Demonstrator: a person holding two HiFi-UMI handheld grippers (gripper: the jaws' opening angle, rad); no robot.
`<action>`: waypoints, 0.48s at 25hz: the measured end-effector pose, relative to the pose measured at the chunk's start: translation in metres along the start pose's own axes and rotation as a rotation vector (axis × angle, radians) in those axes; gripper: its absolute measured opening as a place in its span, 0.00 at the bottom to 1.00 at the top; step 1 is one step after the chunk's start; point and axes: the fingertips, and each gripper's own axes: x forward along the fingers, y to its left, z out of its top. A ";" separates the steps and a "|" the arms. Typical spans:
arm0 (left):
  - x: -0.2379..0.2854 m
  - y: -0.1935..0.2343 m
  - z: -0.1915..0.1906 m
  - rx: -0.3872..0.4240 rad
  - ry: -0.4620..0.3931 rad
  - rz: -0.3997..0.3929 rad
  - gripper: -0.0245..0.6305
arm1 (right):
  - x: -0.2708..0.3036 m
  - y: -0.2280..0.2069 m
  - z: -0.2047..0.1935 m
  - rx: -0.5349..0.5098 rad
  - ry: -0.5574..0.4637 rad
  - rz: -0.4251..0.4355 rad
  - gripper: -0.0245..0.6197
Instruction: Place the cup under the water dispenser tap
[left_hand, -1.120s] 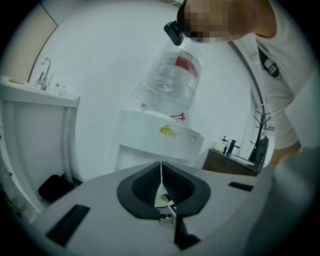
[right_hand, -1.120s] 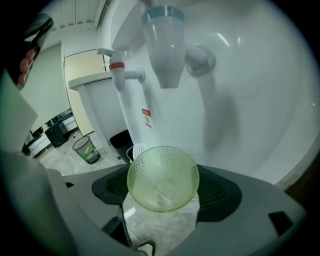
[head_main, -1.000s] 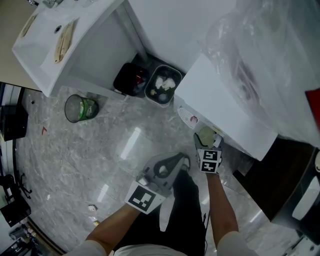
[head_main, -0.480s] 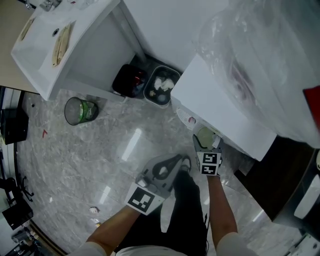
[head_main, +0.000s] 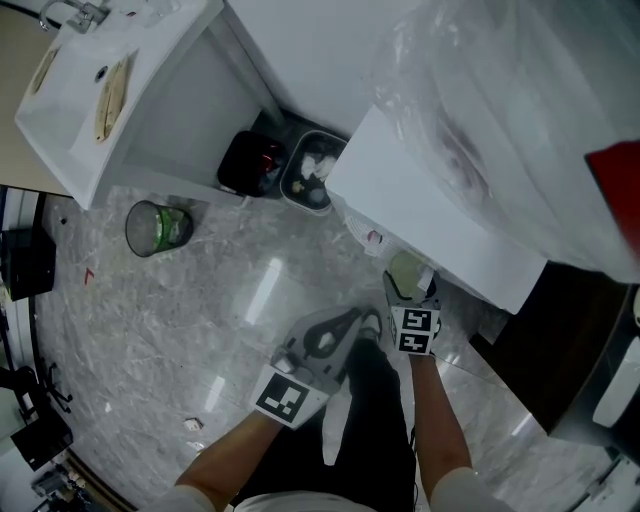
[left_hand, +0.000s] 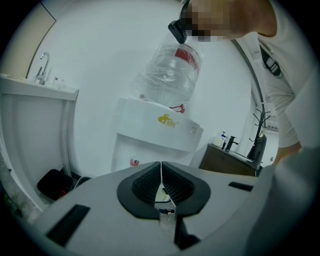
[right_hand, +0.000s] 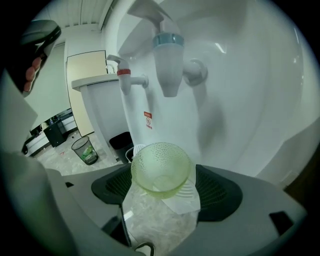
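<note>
Right tool (right_hand: 165, 189) gripping cup (right_hand: 160, 167), upright, mouth up, near blue tap (right_hand: 167, 62)

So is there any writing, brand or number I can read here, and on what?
Nothing reads clearly.
On the water dispenser, a yellow logo: too blurred.
Below the red tap, a red-and-white sticker: too small.
On the bottle, a red label: blurred.

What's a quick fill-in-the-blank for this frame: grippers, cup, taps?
1. The right gripper is shut on a translucent ____ cup.
2. The left gripper, jaws together, holds ____.
3. In the right gripper view, the tap seen just above the cup has a ____ collar.
Missing words: green; nothing; blue.
</note>
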 end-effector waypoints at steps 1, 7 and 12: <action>-0.001 0.000 0.000 0.001 0.002 -0.001 0.06 | 0.000 -0.001 -0.004 0.000 0.012 -0.010 0.60; -0.005 -0.002 0.001 -0.001 0.011 0.002 0.06 | 0.009 -0.002 -0.003 -0.001 0.034 -0.041 0.60; -0.013 -0.009 0.008 -0.002 0.018 -0.005 0.06 | -0.006 0.004 0.006 0.015 0.026 -0.010 0.60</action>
